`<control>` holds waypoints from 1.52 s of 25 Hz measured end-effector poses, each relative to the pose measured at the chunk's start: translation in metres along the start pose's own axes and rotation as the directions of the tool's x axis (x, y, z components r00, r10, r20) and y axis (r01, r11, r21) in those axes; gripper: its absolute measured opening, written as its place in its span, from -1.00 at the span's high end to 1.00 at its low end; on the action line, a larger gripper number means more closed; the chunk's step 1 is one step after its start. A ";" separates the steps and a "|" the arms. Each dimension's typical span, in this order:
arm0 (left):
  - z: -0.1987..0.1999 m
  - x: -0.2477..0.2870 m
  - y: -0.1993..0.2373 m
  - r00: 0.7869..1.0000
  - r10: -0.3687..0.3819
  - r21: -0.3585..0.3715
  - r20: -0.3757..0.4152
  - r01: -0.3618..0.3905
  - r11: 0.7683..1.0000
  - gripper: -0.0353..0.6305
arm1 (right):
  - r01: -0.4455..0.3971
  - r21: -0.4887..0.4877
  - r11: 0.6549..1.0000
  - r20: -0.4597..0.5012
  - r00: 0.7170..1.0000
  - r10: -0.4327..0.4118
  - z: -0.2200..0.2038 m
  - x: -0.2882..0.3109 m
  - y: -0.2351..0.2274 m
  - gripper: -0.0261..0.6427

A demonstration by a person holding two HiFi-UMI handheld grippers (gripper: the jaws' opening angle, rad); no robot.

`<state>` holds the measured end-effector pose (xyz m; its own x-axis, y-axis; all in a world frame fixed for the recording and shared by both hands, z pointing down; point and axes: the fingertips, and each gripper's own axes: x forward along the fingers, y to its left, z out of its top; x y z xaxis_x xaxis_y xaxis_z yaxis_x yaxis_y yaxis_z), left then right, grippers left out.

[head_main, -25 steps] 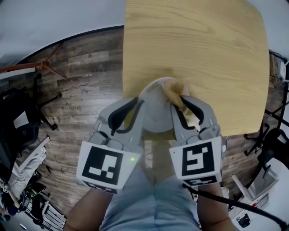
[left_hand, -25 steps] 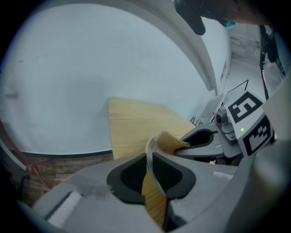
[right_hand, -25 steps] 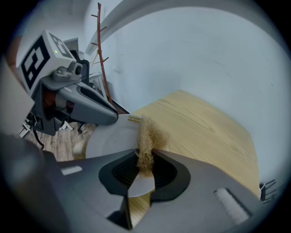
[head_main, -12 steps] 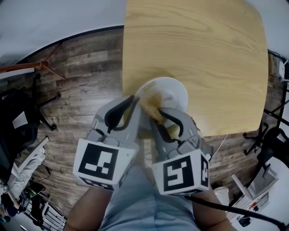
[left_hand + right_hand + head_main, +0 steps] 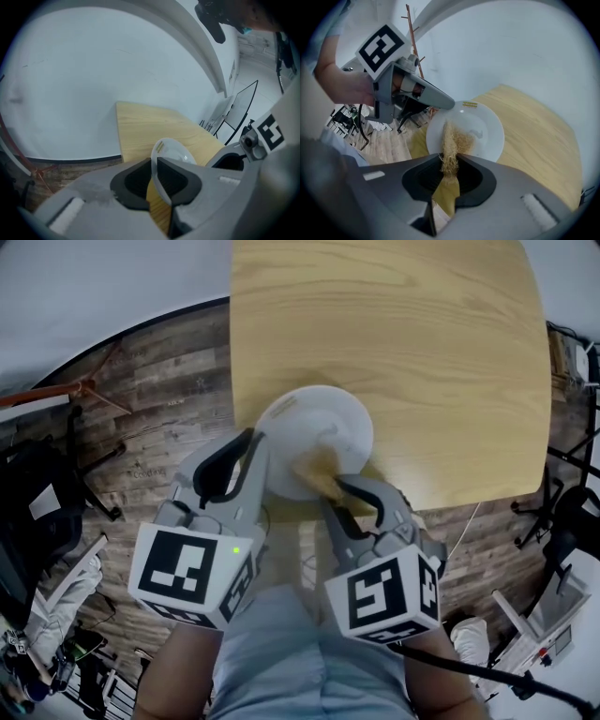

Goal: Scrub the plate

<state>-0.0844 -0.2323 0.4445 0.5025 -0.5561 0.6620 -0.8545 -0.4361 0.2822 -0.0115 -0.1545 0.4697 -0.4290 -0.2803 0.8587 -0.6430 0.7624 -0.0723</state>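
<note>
you pinch the near-left rim of the plate (image 5: 319,427) in the left gripper (image 5: 251,457), holding it over the near left corner of the table (image 5: 422,334). the right gripper (image 5: 450,161) is clamped on a straw-coloured scrubber (image 5: 452,140), whose tuft lies on the plate's near part. scrubbing looks under way, not finished: a faint grey mark sits right of the tuft. nothing on the table hinders you; chairs (image 5: 56,484) stand well apart on the floor.

White round plate (image 5: 309,423) tilts at the table (image 5: 422,352) edge; tan fibrous scrubber (image 5: 453,140), perhaps loofah, touches it.
</note>
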 end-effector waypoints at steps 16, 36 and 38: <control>0.005 0.002 -0.008 1.000 -0.009 0.015 -0.004 0.009 1.000 0.71 | 0.163 0.070 0.984 -0.028 0.987 -0.161 -0.006 -0.011 -0.068 0.71; -0.001 0.000 -0.005 1.000 -0.006 -0.053 -0.010 0.005 0.999 0.71 | 0.045 -0.038 0.998 0.046 0.998 -0.044 0.044 0.008 -0.016 0.71; -0.002 0.001 -0.003 1.000 -0.004 -0.033 -0.007 0.004 0.999 0.71 | 0.025 -0.040 0.999 0.036 0.999 -0.024 0.038 0.008 -0.009 0.71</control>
<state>-0.0814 -0.2299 0.4451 0.5053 -0.5492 0.6656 -0.8563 -0.4146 0.3079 -0.0328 -0.1859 0.4577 -0.4363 -0.3196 0.8411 -0.6277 0.7779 -0.0299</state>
